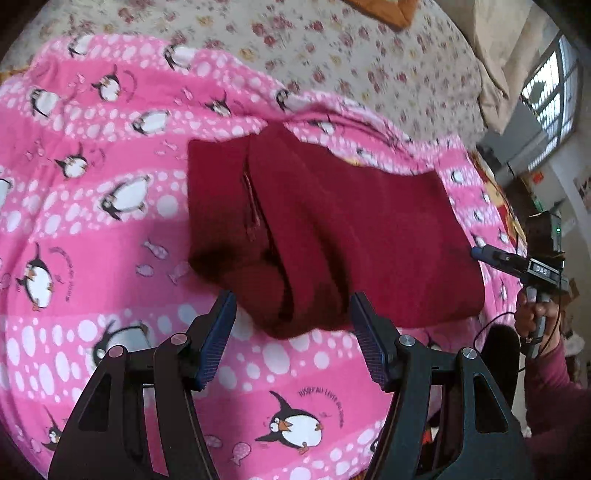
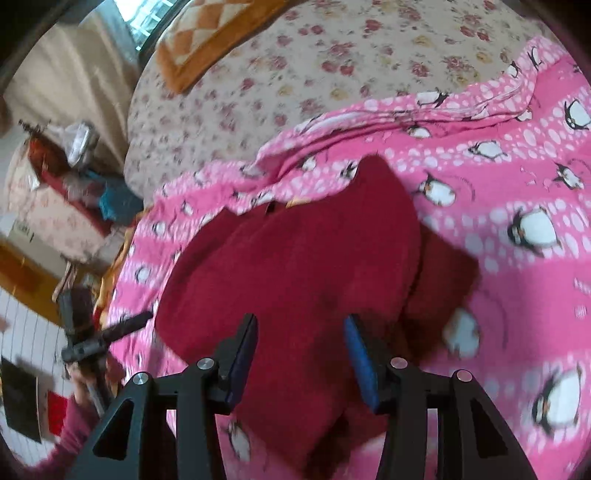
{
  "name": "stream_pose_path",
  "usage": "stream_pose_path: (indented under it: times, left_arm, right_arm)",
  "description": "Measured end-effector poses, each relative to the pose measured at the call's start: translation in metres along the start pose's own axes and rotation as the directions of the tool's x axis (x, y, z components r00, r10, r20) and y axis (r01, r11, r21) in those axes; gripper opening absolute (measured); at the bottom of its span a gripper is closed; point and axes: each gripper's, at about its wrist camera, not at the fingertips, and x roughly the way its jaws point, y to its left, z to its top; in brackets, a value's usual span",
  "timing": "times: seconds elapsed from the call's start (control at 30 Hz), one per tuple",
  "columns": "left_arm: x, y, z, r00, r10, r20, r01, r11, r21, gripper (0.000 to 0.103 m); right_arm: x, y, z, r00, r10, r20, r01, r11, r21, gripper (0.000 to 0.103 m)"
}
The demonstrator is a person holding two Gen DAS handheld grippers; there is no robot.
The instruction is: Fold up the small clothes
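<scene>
A dark red garment (image 1: 325,229) lies folded in layers on a pink penguin blanket (image 1: 92,206). My left gripper (image 1: 293,306) is open at the garment's near edge, which bulges between the blue pads (image 1: 218,339) without being pinched. In the right wrist view the same garment (image 2: 295,266) spreads under my right gripper (image 2: 301,325), which hovers open over it with nothing gripped. Each gripper shows in the other's view: the right gripper (image 1: 480,254) at the garment's right edge, the left gripper (image 2: 144,317) at its left edge, each held by a hand (image 1: 535,317).
Beyond the blanket is a cream floral bedsheet (image 1: 332,48). An orange checked cushion (image 2: 207,33) lies at the back. The bed's edge drops to a cluttered side area (image 2: 70,184) with bags and cloth. A window (image 1: 554,92) is at the far right.
</scene>
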Motion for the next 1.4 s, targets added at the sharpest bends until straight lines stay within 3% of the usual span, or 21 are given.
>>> stream_pose_path:
  times: [0.17,0.2,0.23,0.27,0.33,0.53,0.63,0.77,0.9,1.0,1.13,1.2,1.23,1.33,1.4]
  left_arm:
    - [0.018,-0.009,0.001,0.999,-0.006,-0.049,0.009,0.998,0.059,0.061]
    - [0.021,-0.009,0.003,0.999,-0.004,-0.051,0.007,0.998,0.061,0.052]
    - [0.024,-0.008,0.004,0.999,-0.001,-0.052,0.004,0.998,0.056,0.032]
    - [0.026,-0.006,0.006,0.999,0.017,-0.049,-0.015,0.999,0.052,0.018]
    - [0.025,0.000,0.007,0.999,0.012,-0.052,-0.010,0.999,0.030,0.008]
    - [-0.011,0.018,-0.001,0.997,0.063,0.042,-0.064,0.998,0.020,0.006]
    - [-0.011,0.043,-0.014,0.999,0.034,0.021,-0.033,0.998,-0.061,0.006]
    - [0.001,0.034,-0.025,0.997,0.081,0.010,-0.081,0.997,-0.013,0.006]
    - [-0.005,0.034,-0.022,0.998,0.057,0.034,-0.056,0.998,-0.042,0.006]
    - [-0.004,0.032,-0.023,0.997,0.068,0.025,-0.067,0.997,-0.044,0.006]
    - [-0.008,0.028,-0.023,0.996,0.077,0.037,-0.075,0.996,-0.052,0.006]
    - [-0.011,0.026,-0.025,0.996,0.077,0.045,-0.074,0.996,-0.055,0.006]
    - [-0.014,0.025,-0.026,0.995,0.083,0.053,-0.080,0.995,-0.054,0.007]
    - [-0.021,0.022,-0.031,0.993,0.102,0.067,-0.098,0.994,-0.054,0.007]
    - [-0.024,0.024,-0.033,0.992,0.093,0.081,-0.087,0.993,-0.080,0.007]
  right_arm:
    - [-0.012,0.002,-0.024,1.000,0.020,0.010,-0.020,1.000,0.023,0.047]
    - [-0.012,0.003,-0.028,1.000,0.019,0.005,-0.019,1.000,0.023,0.047]
    - [-0.013,0.003,-0.030,1.000,0.017,0.001,-0.017,1.000,0.023,0.047]
    - [-0.012,0.004,-0.034,1.000,0.016,-0.003,-0.016,1.000,0.025,0.047]
    - [-0.011,0.006,-0.035,1.000,0.013,-0.007,-0.013,0.999,0.030,0.047]
    - [-0.017,0.011,-0.039,1.000,-0.001,-0.005,0.001,1.000,0.028,0.047]
    - [-0.018,0.011,-0.042,1.000,-0.002,-0.002,0.002,0.999,0.033,0.047]
    - [-0.020,0.009,-0.050,0.999,-0.045,-0.026,0.046,0.998,0.037,0.047]
    - [-0.026,0.012,-0.061,0.995,-0.087,-0.056,0.087,0.996,0.006,0.049]
    - [-0.024,0.015,-0.070,0.991,-0.117,-0.062,0.115,0.993,-0.028,0.056]
    - [-0.006,0.018,-0.072,0.992,-0.121,-0.039,0.118,0.991,-0.070,0.056]
    - [0.008,0.018,-0.070,0.987,-0.156,-0.050,0.151,0.984,-0.094,0.031]
    - [0.009,0.020,-0.070,0.986,-0.157,-0.059,0.149,0.982,-0.116,0.012]
    - [-0.004,0.029,-0.073,0.986,-0.162,-0.035,0.152,0.970,-0.192,0.010]
    - [-0.002,0.014,-0.081,0.980,-0.186,-0.071,0.173,0.972,-0.160,0.010]
